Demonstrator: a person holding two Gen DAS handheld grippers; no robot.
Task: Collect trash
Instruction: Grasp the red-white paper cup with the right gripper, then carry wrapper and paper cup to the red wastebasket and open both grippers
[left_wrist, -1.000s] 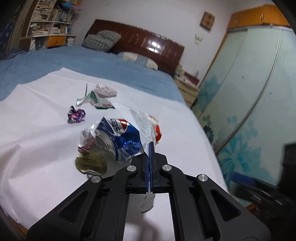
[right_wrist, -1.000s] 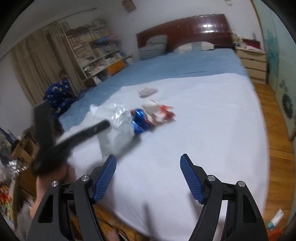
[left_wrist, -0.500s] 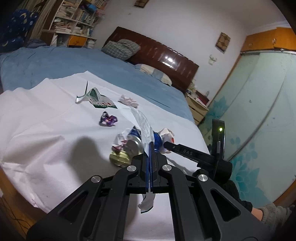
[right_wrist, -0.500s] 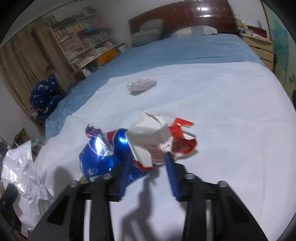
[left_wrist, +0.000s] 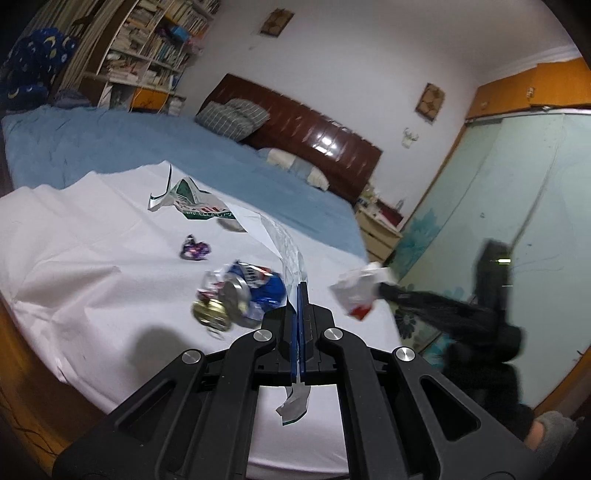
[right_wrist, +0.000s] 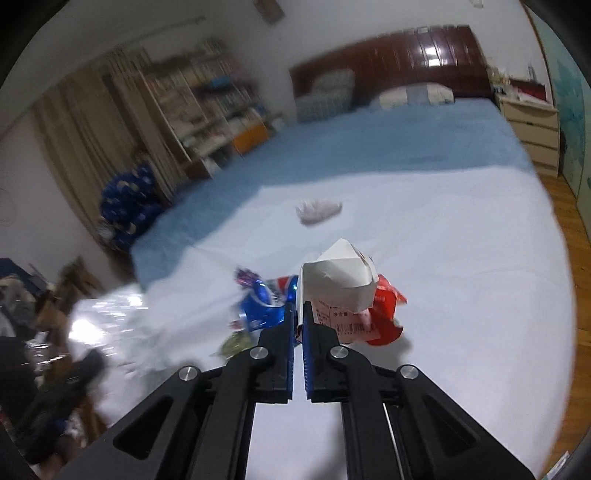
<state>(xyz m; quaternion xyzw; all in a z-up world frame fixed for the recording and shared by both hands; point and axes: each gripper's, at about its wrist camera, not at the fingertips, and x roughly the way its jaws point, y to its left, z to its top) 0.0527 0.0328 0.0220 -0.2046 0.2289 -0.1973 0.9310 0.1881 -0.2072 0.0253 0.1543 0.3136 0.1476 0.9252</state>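
Observation:
My left gripper (left_wrist: 298, 295) is shut on the edge of a clear plastic bag (left_wrist: 284, 243), which also shows blurred at the left of the right wrist view (right_wrist: 110, 325). My right gripper (right_wrist: 299, 314) is shut on a crumpled white and red carton (right_wrist: 343, 291) and holds it above the sheet; it shows in the left wrist view (left_wrist: 360, 291) too. A crushed blue can (left_wrist: 255, 291) lies on the white sheet (left_wrist: 92, 258) with a gold wrapper (left_wrist: 210, 314) beside it. A purple wrapper (left_wrist: 195, 249), a green and white wrapper (left_wrist: 192, 203) and a crumpled tissue (right_wrist: 319, 210) lie farther off.
The white sheet covers the foot of a bed with a blue blanket (left_wrist: 110, 144) and a dark headboard (left_wrist: 314, 136). Bookshelves (left_wrist: 147, 55) stand at the left. A nightstand (right_wrist: 532, 125) and a sliding wardrobe (left_wrist: 517, 203) stand at the right. The sheet's front edge is near.
My right gripper has shut on the carton and lifted it off the sheet, away from the can. My left gripper has drawn back with the bag.

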